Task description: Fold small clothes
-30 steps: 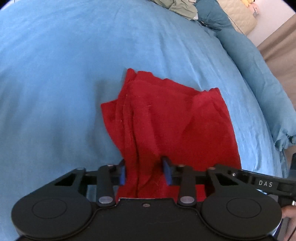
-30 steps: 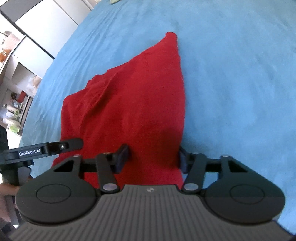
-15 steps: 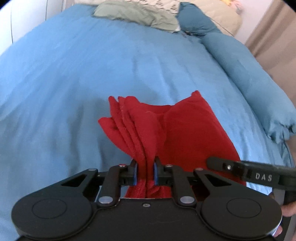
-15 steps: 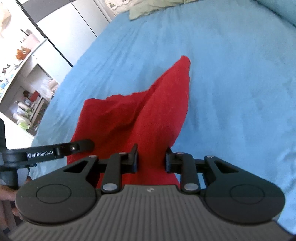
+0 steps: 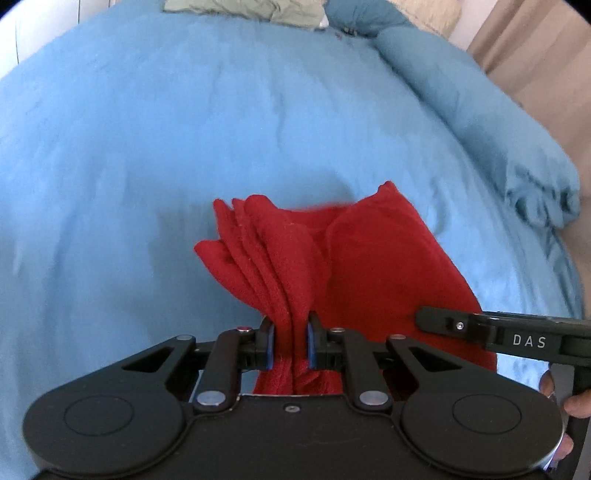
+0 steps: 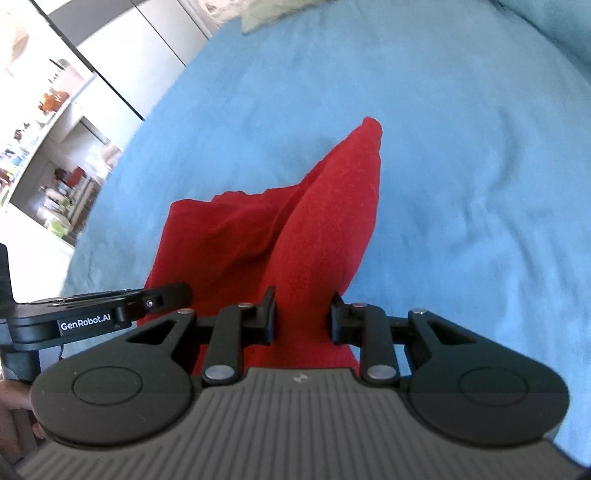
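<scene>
Left wrist view: a red garment pinched at two spots, lifted off the blue bed.

The left gripper has just closed on a bunched, pleated edge; the right gripper has just closed on a broader fold. Both pinch cloth near the bed's near edge, likely to carry that side over for a fold, while the far end trails on the cover.

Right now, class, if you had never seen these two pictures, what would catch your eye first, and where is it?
The red cloth stands out, bunched in the middle against the blue bedspread. The left gripper pinches its gathered folds, and the right gripper clamps another part, so both hold it. Pale pillows lie at the far end of the bed.
</scene>
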`<state>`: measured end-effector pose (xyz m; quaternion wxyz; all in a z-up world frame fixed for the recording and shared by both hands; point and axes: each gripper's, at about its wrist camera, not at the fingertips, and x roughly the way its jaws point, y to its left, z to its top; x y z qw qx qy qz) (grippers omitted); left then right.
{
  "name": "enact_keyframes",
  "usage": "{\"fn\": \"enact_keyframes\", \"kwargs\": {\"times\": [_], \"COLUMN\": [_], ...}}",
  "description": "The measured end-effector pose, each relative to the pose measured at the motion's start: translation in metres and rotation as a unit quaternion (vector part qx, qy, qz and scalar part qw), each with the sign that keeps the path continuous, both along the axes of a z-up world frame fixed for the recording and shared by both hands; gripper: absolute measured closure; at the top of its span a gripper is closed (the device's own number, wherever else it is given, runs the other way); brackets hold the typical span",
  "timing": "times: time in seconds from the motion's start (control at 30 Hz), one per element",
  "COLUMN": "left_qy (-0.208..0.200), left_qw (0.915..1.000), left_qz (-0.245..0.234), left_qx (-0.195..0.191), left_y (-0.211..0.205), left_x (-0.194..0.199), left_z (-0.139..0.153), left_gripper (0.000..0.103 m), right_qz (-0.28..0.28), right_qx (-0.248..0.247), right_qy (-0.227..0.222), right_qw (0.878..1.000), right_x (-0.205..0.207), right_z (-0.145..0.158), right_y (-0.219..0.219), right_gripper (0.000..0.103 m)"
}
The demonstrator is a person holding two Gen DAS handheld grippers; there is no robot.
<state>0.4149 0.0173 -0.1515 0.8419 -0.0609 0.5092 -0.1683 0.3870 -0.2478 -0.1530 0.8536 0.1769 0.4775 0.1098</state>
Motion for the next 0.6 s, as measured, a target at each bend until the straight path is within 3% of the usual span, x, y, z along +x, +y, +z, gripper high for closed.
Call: {"fn": "enact_keyframes", "kwargs": {"times": [0.07,0.1,0.17,0.27,0.33,0.43,0.6], "left_qy": [-0.001,-0.006,-0.023,-0.047,-0.071,-0.095,-0.12], "left_qw": [0.9994,0.9991,0.999,0.9974,0.9944,0.9927,0.991], "left_qz": [0.004,0.007,0.015,0.011,0.012,0.013,0.031], "left_qx": [0.034,0.042,0.036,0.053,0.078,0.073,0.051], "left_y": [-0.003,-0.002,0.004,0.002,0.003,0.013,0.026], "left_x": [-0.005,-0.008,-0.013,-0.016,-0.017,-0.022,-0.036], "left_z": [-0.018,-0.023,-0.031,-0.039,-0.046,-0.058,-0.068], "left_gripper": [0.08,0.07,0.063,0.038,0.015,0.005,0.001], "right_qz": [-0.001,-0.001,-0.004,0.001,0.005,0.009,0.022], "right_qx": [-0.01,-0.014,-0.02,-0.02,-0.032,-0.021,-0.006], "right_qy": [0.009,0.014,0.018,-0.001,-0.016,-0.041,-0.091], "right_qw": [1.0,1.0,1.0,1.0,0.999,0.999,0.996], "right_x": [-0.011,-0.016,-0.023,-0.029,-0.032,-0.04,-0.053], "right_z": [-0.019,-0.029,-0.046,-0.055,-0.06,-0.073,-0.083], "right_y": [-0.006,-0.01,-0.014,-0.023,-0.027,-0.031,-0.044], "right_gripper": [0.061,0.06,0.056,0.043,0.028,0.018,0.014]}}
